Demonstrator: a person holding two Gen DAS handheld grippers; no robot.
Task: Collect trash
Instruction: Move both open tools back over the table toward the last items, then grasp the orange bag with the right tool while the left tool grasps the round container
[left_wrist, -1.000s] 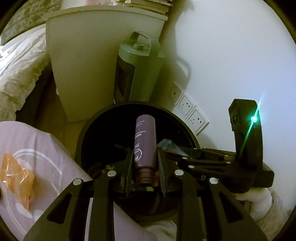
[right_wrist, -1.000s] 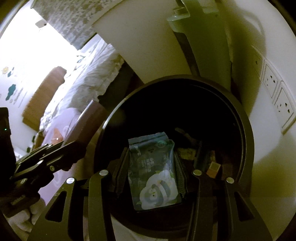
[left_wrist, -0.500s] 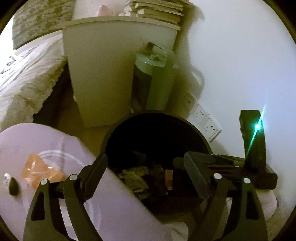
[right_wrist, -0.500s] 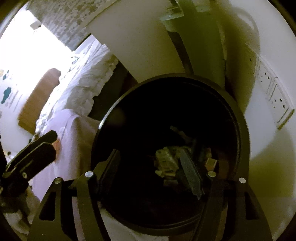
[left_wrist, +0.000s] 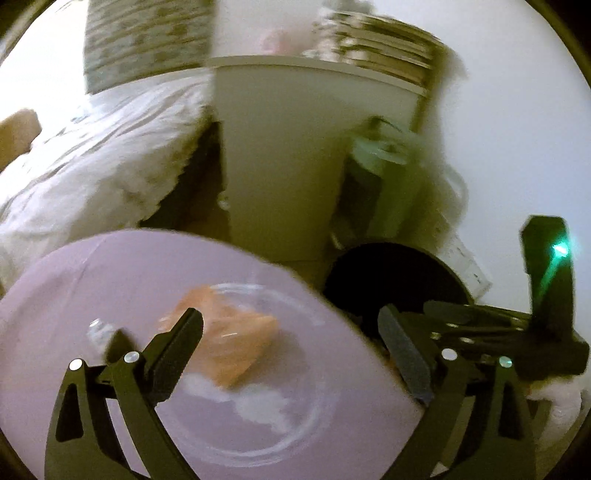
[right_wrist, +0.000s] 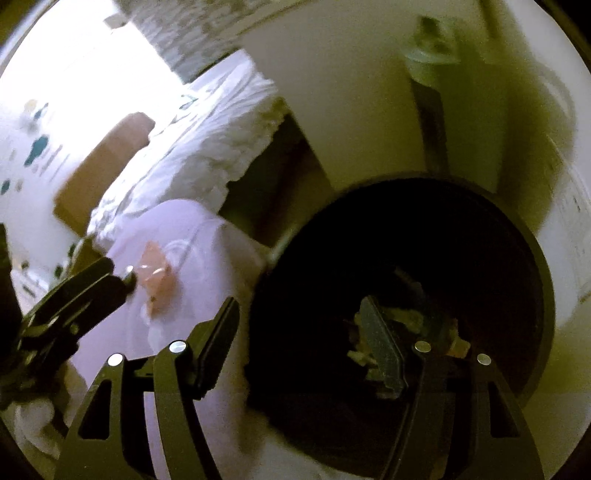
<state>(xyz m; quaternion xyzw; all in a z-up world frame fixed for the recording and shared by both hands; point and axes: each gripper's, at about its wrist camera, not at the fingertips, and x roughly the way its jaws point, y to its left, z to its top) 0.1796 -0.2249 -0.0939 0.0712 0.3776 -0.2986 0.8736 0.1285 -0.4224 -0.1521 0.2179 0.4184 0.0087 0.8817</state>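
Both grippers have let go since a second ago: the bottle that sat between the left jaws and the printed packet between the right ones are gone from the fingers, dropped into the black bin (right_wrist: 406, 266). The left gripper (left_wrist: 291, 339) has just been opening and now stands about as wide as it goes, with nothing between its jaws. It has swung off the bin to hang over the lilac round table (left_wrist: 110, 280), where an orange wrapper (left_wrist: 236, 343) lies just ahead of the left-hand finger. The right gripper (right_wrist: 299, 332) is partly open and empty, its right-hand finger above the bin's mouth, with scraps of litter in the dark beyond it. By my reading the wrapper is the next piece to collect. Farther off stand a white cabinet (left_wrist: 295, 155) and a bed (left_wrist: 103, 147).
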